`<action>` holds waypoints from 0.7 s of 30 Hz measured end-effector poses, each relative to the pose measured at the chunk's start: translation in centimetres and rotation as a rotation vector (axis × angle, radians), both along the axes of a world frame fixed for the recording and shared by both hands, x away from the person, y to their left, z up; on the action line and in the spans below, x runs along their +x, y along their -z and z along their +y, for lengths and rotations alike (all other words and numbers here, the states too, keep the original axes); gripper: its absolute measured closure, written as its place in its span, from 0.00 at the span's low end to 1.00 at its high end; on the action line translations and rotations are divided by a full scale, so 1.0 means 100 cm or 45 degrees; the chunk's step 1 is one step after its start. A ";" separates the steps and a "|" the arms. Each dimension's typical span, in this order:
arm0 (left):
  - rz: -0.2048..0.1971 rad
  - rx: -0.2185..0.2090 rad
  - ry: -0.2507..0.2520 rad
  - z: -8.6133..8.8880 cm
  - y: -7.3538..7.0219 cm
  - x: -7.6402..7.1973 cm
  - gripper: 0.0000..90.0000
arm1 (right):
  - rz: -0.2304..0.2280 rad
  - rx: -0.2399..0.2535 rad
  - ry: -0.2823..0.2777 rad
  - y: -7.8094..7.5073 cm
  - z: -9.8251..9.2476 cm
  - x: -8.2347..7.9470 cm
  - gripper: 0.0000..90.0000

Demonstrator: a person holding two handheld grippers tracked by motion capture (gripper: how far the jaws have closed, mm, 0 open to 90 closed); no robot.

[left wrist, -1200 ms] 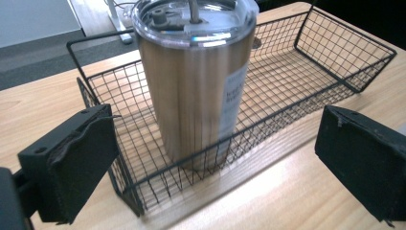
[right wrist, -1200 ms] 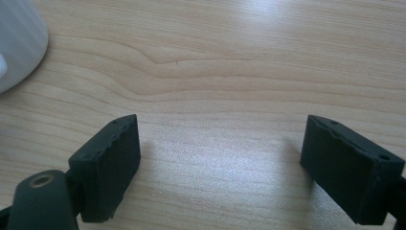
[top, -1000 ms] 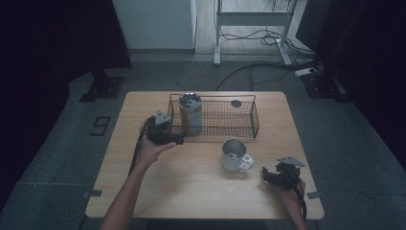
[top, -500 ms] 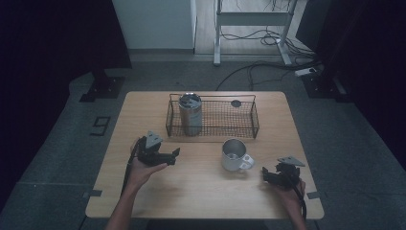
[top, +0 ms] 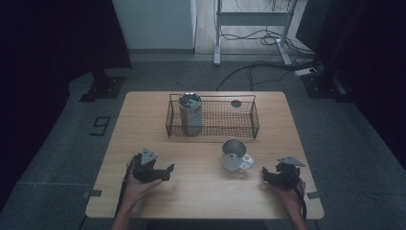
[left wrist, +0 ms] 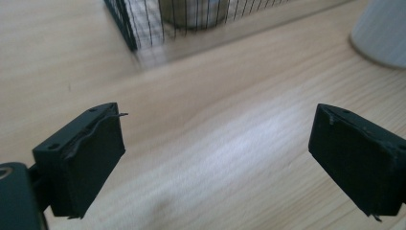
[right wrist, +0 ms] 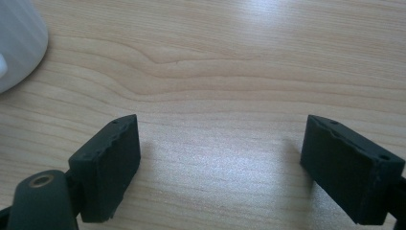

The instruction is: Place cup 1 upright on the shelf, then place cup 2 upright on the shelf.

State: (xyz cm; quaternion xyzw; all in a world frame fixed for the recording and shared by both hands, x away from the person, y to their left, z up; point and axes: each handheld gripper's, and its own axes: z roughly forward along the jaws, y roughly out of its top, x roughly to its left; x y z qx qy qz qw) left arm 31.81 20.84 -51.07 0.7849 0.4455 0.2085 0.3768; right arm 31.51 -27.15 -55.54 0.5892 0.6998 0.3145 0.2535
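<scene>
The left gripper (top: 162, 171), a black two-jaw tool with a grey three-cornered plate on top, was held in the person's left hand (top: 139, 184) in the lower left of the high view, low over the light wooden table (top: 201, 211). Its jaws had just been closing, yet they stood well apart with nothing between them; the left gripper view showed bare wood grain between the two black pads (left wrist: 81, 163). The right gripper (top: 268, 175), of the same build, lay in the right hand (top: 289, 191) in the lower right of the high view, and its jaws also stood apart and empty over bare table in the right gripper view, with pads (right wrist: 110, 163) at each side of the frame. The white handled mug with a metal-grey inside (top: 234, 155) stood upright on the table just right of centre in the high view, nearer the right gripper than the left and touching neither; its white wall appeared at the upper right edge of the left gripper view (left wrist: 383, 28) and at the upper left edge of the right gripper view (right wrist: 16, 40). Behind the mug, in the upper middle of the table, stood the black wire-mesh basket (top: 239, 120). The tall cylindrical metal tumbler with a lid (top: 190, 115) stood upright in the left end of the basket, and a small dark round object (top: 235, 103) lay near its rear right part.
</scene>
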 end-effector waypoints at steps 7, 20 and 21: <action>-0.004 0.014 -0.013 -0.003 0.006 -0.004 0.07 | 0.001 -0.004 -0.014 0.000 0.000 0.001 0.14; -0.023 -0.020 -0.041 0.000 0.001 -0.005 0.07 | -0.057 0.026 -0.046 -0.011 -0.003 -0.008 0.14; -0.029 -0.030 -0.040 0.001 -0.001 -0.006 0.07 | -0.068 0.034 -0.049 -0.014 -0.003 -0.009 0.14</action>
